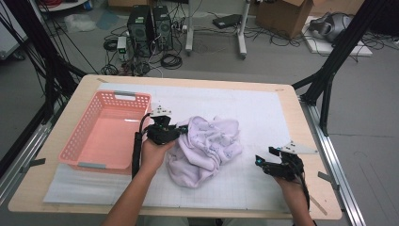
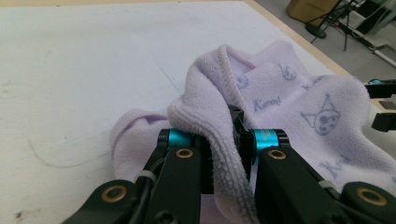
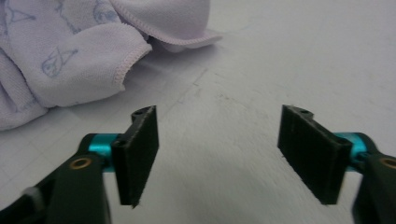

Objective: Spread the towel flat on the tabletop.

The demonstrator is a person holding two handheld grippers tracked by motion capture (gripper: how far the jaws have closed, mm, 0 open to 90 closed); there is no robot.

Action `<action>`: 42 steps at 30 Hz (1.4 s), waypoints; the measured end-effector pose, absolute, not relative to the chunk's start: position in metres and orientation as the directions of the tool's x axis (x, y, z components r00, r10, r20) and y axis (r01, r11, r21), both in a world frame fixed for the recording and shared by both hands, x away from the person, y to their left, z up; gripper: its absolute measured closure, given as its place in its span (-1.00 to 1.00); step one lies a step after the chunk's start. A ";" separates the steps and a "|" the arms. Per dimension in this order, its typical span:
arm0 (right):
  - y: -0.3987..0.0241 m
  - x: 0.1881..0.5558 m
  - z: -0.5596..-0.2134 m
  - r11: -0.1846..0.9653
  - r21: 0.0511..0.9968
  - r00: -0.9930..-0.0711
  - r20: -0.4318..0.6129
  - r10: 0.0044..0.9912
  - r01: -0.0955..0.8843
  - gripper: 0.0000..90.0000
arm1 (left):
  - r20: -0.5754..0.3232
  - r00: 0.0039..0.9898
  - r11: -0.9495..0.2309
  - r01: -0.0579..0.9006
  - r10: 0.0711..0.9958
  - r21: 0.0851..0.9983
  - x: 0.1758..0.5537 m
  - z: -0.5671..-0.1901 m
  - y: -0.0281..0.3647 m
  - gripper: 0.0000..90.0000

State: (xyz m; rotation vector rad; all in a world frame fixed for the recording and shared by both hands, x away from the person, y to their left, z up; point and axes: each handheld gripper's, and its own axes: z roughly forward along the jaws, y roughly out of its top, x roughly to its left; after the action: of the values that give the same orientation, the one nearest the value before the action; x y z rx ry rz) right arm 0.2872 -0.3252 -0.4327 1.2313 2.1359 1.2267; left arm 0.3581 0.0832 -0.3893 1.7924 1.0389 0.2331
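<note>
1. Lilac terry cloth, a towel (image 1: 205, 148) printed with small cartoon figures, lies crumpled near the middle of the white mat (image 1: 263, 113) that covers the wooden table (image 1: 301, 122).
2. At the towel's left edge, the left gripper (image 1: 181, 130) has its jaws clamped on a raised fold of the fabric; in the left gripper view the pile is pinched between the two black pads (image 2: 236, 122), with the rest of the towel (image 2: 289, 102) spreading away to the right.
3. Well apart from the cloth, toward the table's right edge, the right gripper (image 1: 263, 162) sits low over the mat with its jaws spread and nothing between them (image 3: 217, 154).
4. From that gripper's view, the towel's hemmed corner (image 3: 93, 60) lies ahead and to the left, not touching the pads.
5. Beside the left hand (image 1: 153, 153), a pink plastic basket (image 1: 77, 146) stands on the mat's left side, near the towel.
</note>
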 end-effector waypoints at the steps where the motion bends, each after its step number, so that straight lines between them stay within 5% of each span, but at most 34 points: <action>1: -0.322 0.293 -0.432 0.240 0.831 -0.546 0.088 0.833 0.501 -0.23 | -0.281 0.613 -0.132 0.540 0.738 0.831 0.358 -0.389 0.083 0.89; 6: -0.307 0.325 -0.431 0.226 0.818 -0.582 0.156 0.798 0.529 0.03 | -0.262 0.626 -0.154 0.530 0.735 0.834 0.355 -0.389 0.082 0.89; 13: -0.270 0.360 -0.440 0.202 0.783 -0.636 0.293 0.714 0.588 -0.39 | -0.261 0.621 -0.164 0.542 0.739 0.825 0.353 -0.400 0.084 0.89; 17: -0.236 0.375 -0.447 0.262 0.745 -0.667 0.312 0.677 0.614 -0.41 | -0.288 0.601 -0.146 0.568 0.745 0.810 0.353 -0.411 0.090 0.89; 19: -0.220 0.379 -0.450 0.326 0.732 -0.695 0.272 0.665 0.598 -0.14 | -0.291 0.597 -0.146 0.575 0.748 0.805 0.352 -0.415 0.092 0.89; 21: -0.211 0.381 -0.449 0.330 0.757 -0.727 0.265 0.633 0.564 0.49 | -0.289 0.597 -0.154 0.580 0.748 0.800 0.351 -0.418 0.092 0.89; 23: -0.209 0.381 -0.447 0.323 0.777 -0.739 0.254 0.624 0.540 0.84 | -0.292 0.598 -0.152 0.580 0.746 0.800 0.350 -0.419 0.093 0.89; 31: -0.264 0.366 -0.417 0.181 0.840 -0.685 0.272 0.676 0.512 0.90 | -0.340 0.637 -0.132 0.574 0.692 0.808 0.351 -0.423 0.075 0.89; 42: -0.374 0.298 -0.357 0.090 0.919 -0.560 0.155 0.814 0.384 0.90 | -0.319 0.776 -0.217 0.498 0.544 0.840 0.343 -0.409 -0.016 0.89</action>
State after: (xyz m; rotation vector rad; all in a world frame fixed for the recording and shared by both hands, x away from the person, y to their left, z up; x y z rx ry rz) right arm 0.2980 -0.3737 -0.3567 1.1782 1.9781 1.4673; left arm 0.3425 -0.0162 -0.4091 1.8626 0.7977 0.0519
